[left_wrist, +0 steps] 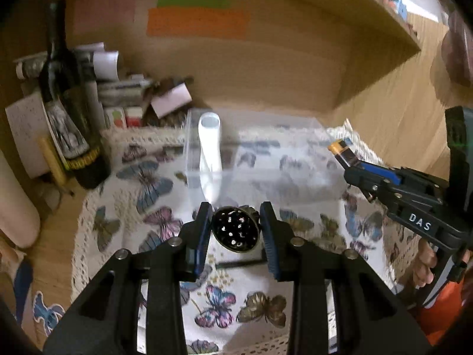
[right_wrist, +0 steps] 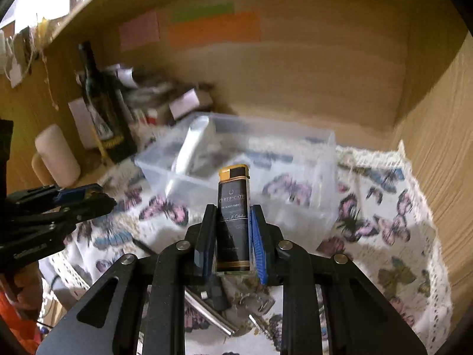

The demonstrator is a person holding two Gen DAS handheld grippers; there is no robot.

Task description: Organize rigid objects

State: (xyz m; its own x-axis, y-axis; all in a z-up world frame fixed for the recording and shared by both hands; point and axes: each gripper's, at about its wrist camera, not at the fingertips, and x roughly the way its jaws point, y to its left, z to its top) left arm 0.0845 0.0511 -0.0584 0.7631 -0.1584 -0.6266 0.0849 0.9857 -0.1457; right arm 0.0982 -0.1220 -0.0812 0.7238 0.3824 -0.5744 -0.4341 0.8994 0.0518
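Lighter (right_wrist: 233, 222) clamped upright in the right gripper (right_wrist: 232, 236), gold cap up, raised over the butterfly cloth (right_wrist: 384, 207) just in front of the clear plastic box (right_wrist: 295, 153). Round perforated metal piece (left_wrist: 235, 230) pinched in the left gripper (left_wrist: 235, 230), likewise above the cloth. Inside the box, a white tube (left_wrist: 210, 148) leaning on the left wall. Left of the box, a dark wine bottle (left_wrist: 66, 103) upright by a pale candle (right_wrist: 57, 155). Behind, wooden shelf back (left_wrist: 266, 68) with coloured paper notes (left_wrist: 196, 22)
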